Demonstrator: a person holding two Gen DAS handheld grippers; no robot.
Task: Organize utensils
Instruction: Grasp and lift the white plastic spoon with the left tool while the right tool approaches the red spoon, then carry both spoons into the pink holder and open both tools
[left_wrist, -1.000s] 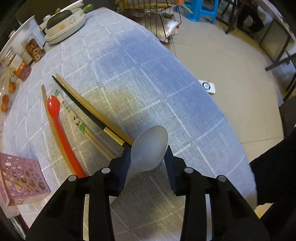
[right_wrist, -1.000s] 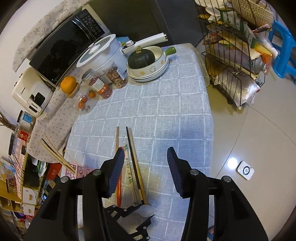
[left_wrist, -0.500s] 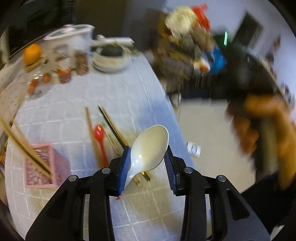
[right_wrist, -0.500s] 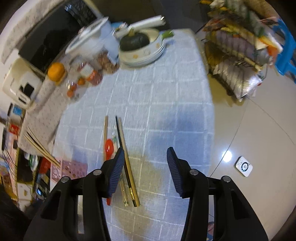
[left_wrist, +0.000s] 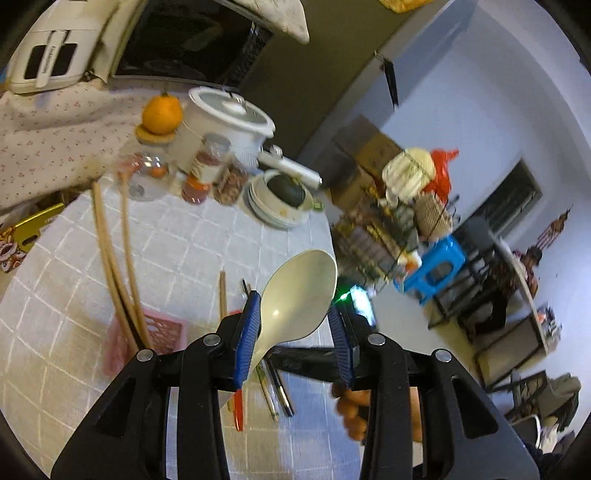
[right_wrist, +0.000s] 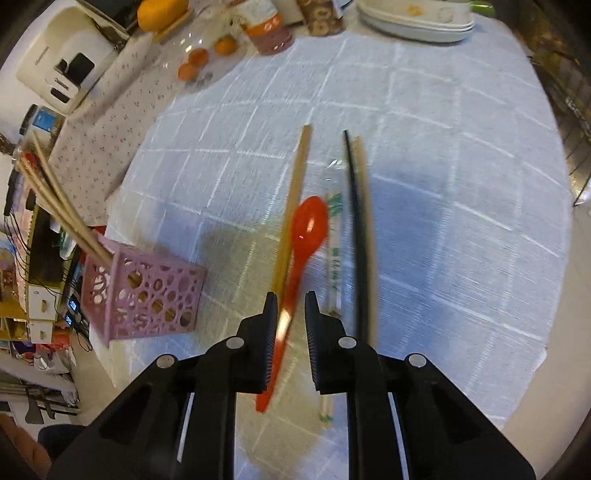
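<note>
My left gripper (left_wrist: 293, 314) is shut on a white plastic spoon (left_wrist: 299, 295), bowl up, held above the table. A pink perforated holder (left_wrist: 162, 334) with long wooden chopsticks (left_wrist: 114, 266) stands below left. My right gripper (right_wrist: 291, 310) is low over the table, its jaws narrowed around the handle of a red spoon (right_wrist: 304, 236); I cannot tell whether they grip it. Beside the red spoon lie a wooden chopstick (right_wrist: 295, 184), a wrapped pair (right_wrist: 334, 243) and a black-and-wood pair (right_wrist: 360, 221). The holder (right_wrist: 144, 295) also shows at the left in the right wrist view.
A grey checked tablecloth (right_wrist: 461, 184) covers the round table. At its far side stand stacked plates (left_wrist: 280, 206), jars (left_wrist: 207, 173), a rice cooker (left_wrist: 232, 118) and an orange (left_wrist: 162, 114). A wire rack (left_wrist: 399, 229) and blue stool (left_wrist: 432, 269) stand on the floor to the right.
My left gripper lifted and tilted up with the white spoon. My right gripper dropped to the table and its jaws narrowed from wide open around the red spoon's handle.
</note>
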